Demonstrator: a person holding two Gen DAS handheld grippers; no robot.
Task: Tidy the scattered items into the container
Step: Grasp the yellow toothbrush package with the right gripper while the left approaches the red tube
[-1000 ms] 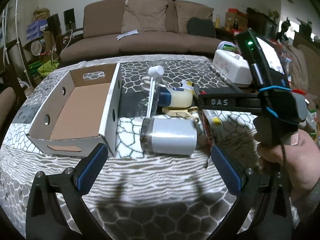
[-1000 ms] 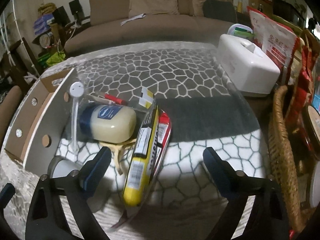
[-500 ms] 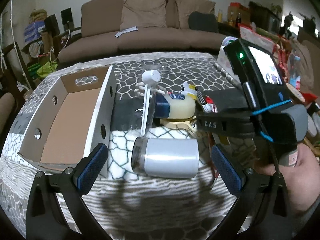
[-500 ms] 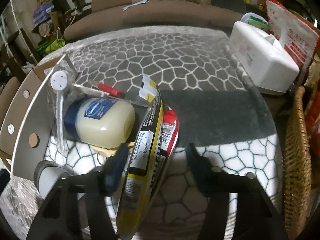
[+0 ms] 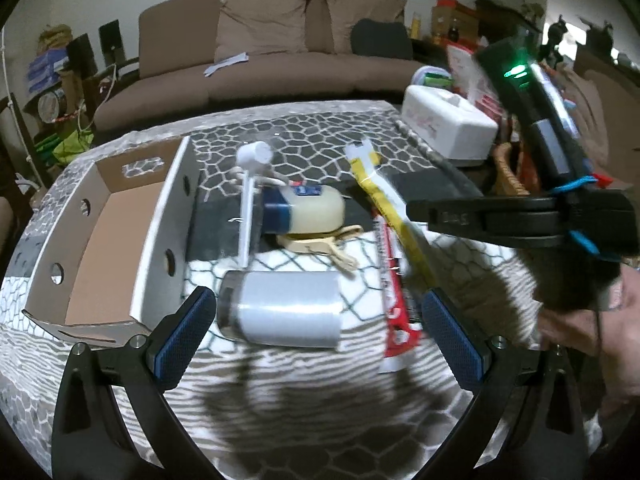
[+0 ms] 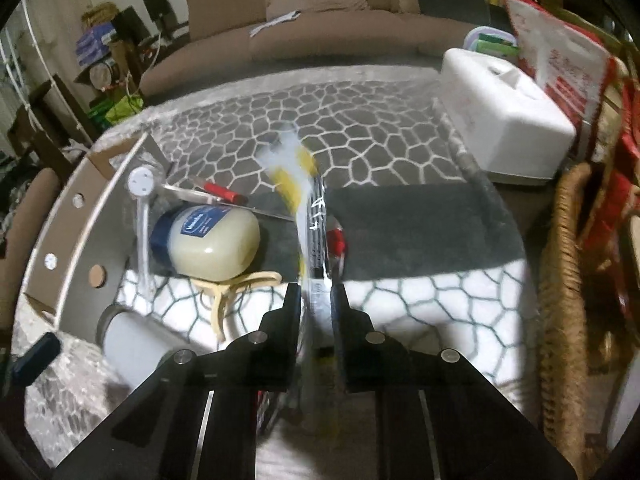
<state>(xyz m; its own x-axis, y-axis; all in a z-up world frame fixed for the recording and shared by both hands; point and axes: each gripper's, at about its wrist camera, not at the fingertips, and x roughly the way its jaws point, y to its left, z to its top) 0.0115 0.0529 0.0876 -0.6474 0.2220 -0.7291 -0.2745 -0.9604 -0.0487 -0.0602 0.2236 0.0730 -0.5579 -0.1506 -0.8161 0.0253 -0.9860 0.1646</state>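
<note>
A cardboard box [image 5: 160,232] stands open at the left of the patterned table. Beside it lie a white canister [image 5: 284,308] on its side, a Vaseline jar [image 5: 308,212], a beige clip [image 5: 324,246], a white-headed tool in clear wrap [image 5: 250,200] and a red packet [image 5: 394,292]. My left gripper [image 5: 316,294] is open, its blue pads either side of the canister and just short of it. My right gripper [image 6: 316,290] is closing its jaws on a yellow packet [image 6: 304,184], which stands on edge between the pads and tilts up off the table [image 5: 384,196].
A white tissue box [image 6: 504,120] sits at the table's far right, with a wicker basket [image 6: 568,260] and red bags beside it. A brown sofa [image 5: 260,64] runs behind the table. A hand [image 5: 592,320] grips the right tool.
The right gripper went from wide open to closed around the yellow packet, which rose onto its edge. The left gripper came a little nearer to the canister.
</note>
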